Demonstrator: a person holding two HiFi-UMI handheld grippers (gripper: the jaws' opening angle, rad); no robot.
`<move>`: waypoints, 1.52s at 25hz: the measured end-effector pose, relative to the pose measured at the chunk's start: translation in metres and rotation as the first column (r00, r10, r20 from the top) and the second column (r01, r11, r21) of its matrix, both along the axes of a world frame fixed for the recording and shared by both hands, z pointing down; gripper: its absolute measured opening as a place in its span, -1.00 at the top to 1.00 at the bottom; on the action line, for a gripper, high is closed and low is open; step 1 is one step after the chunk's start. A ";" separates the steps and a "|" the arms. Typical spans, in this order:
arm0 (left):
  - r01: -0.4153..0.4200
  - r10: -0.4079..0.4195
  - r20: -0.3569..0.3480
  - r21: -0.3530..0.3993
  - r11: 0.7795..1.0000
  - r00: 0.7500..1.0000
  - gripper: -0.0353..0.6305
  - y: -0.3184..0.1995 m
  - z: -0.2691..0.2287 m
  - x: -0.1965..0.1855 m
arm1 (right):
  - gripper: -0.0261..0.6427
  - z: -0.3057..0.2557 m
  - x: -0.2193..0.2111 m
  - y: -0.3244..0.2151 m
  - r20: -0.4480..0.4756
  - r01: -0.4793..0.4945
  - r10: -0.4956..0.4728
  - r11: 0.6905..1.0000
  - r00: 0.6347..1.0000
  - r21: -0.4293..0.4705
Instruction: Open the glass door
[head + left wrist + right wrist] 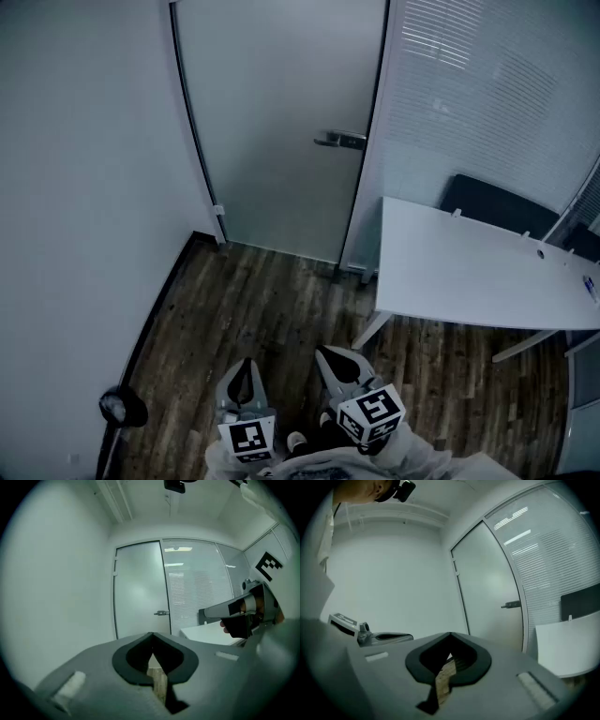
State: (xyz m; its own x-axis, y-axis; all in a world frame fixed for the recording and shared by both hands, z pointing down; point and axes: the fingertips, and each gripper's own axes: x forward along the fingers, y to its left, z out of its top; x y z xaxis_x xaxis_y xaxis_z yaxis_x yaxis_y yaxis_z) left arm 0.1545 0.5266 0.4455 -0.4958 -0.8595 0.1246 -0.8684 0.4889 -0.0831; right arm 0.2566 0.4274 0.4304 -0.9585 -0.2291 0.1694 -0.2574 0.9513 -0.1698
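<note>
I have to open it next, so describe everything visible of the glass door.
The glass door is a tall frosted pane, pale grey, edged by a thin dark frame. It stands upright and shut. A metal lever handle lies level near its right edge; a small pale hinge fitting shows low on its left edge. A white wall flanks its left, a glass partition with blinds its right. Nothing touches it.

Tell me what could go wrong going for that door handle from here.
1. The left gripper and right gripper both have their jaws together; pressing the door handle that way, they may slip off.
2. The white table corner stands close beside the glass door; the right arm might clip it.
</note>
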 end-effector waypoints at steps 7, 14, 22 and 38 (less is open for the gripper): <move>0.003 -0.003 0.005 -0.007 1.000 1.000 0.88 -0.026 -0.004 -0.008 | 0.91 -0.004 -0.008 -0.027 0.012 0.003 -0.003 1.000 1.000 0.006; 0.008 -0.007 0.027 -0.021 1.000 1.000 0.88 -0.053 -0.002 -0.014 | 0.91 -0.008 -0.011 -0.054 0.069 0.021 -0.018 0.999 0.997 -0.031; 0.005 -0.003 0.045 -0.044 0.999 0.999 0.88 -0.110 -0.006 -0.008 | 0.91 -0.001 -0.003 -0.110 0.074 0.025 -0.021 0.998 0.997 -0.057; -0.021 0.021 -0.001 -0.050 0.999 1.000 0.88 -0.211 0.018 -0.124 | 0.91 0.033 -0.110 -0.210 0.039 -0.026 0.030 0.994 0.999 -0.102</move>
State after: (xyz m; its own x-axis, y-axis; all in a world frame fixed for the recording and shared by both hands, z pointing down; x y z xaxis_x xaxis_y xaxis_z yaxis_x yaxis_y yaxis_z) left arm 0.0308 0.3152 0.4633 -0.4773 -0.8626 0.1678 -0.8786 0.4653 -0.1070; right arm 0.1469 0.2174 0.4633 -0.9586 -0.2395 0.1542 -0.2745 0.9211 -0.2761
